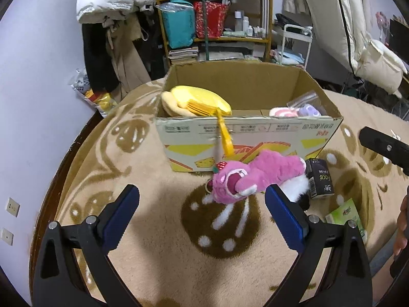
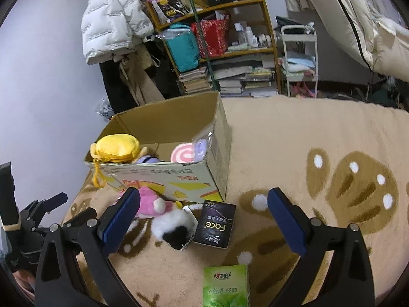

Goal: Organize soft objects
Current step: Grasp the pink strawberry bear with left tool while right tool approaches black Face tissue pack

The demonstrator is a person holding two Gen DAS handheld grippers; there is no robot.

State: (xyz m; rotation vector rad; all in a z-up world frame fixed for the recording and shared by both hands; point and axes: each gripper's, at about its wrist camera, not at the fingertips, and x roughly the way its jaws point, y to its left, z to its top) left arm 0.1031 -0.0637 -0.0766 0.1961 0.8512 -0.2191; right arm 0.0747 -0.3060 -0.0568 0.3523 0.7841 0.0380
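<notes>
My left gripper (image 1: 202, 202) hangs with jaws wide, nothing held. The pink plush (image 1: 255, 176) lies on the blanket just beyond its right finger, against the cardboard box (image 1: 245, 133) front. My right gripper (image 2: 204, 204) is spread too; the black-and-white plush (image 2: 173, 226) lies between its 2 fingers, nearer the left.
</notes>
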